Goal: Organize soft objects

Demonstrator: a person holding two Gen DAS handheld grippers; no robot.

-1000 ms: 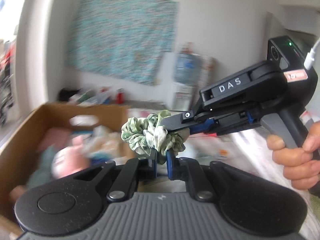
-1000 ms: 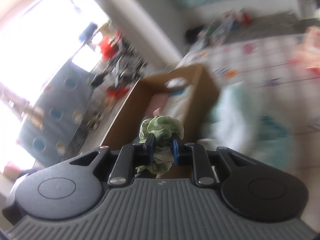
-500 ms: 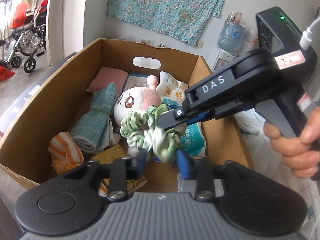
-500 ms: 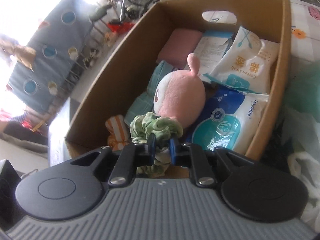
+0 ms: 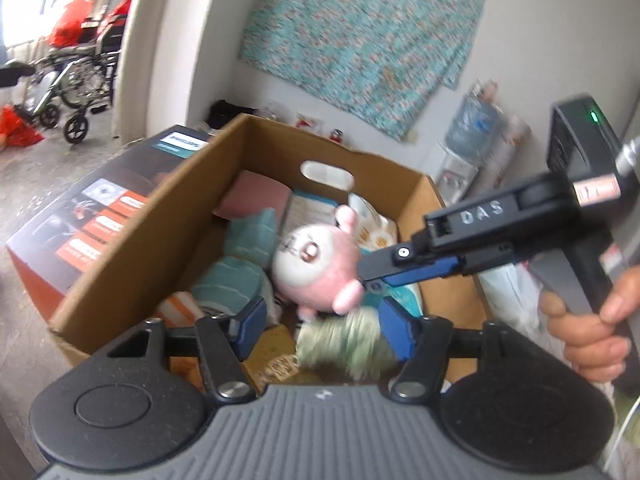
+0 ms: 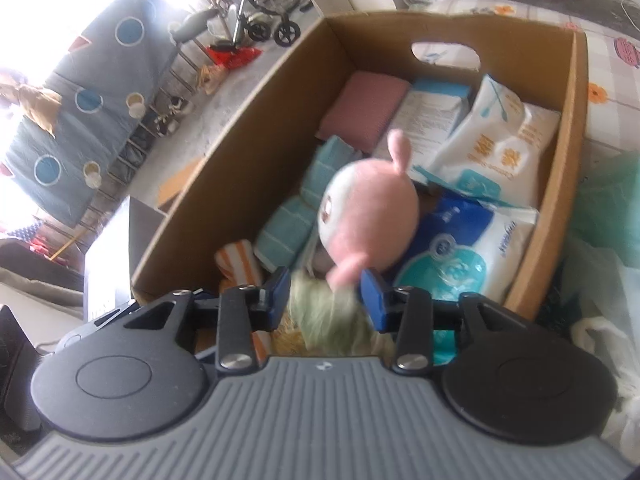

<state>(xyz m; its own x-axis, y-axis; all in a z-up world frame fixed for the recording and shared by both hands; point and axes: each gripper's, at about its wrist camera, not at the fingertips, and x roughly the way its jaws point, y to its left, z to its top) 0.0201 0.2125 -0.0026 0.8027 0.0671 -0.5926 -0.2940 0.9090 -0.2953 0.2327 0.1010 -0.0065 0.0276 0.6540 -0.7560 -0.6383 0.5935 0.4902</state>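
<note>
Both pairs of fingers have just been opening. The left gripper point(image 5: 322, 330) and right gripper point(image 6: 325, 296) stand spread, the green scrunchie point(image 5: 344, 342) loose between them, blurred, above the box point(image 5: 168, 248) floor. It looks light, limp and stretchy; pinch any ruffled fold.

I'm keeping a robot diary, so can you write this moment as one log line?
left gripper: just opened | right gripper: just opened | green scrunchie: let go, blurred, in cardboard box | beside pink plush

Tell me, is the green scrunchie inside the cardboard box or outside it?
Inside. The green scrunchie appears blurred at the near end of the cardboard box, just below the pink plush toy, and no fingers press on it.
</note>
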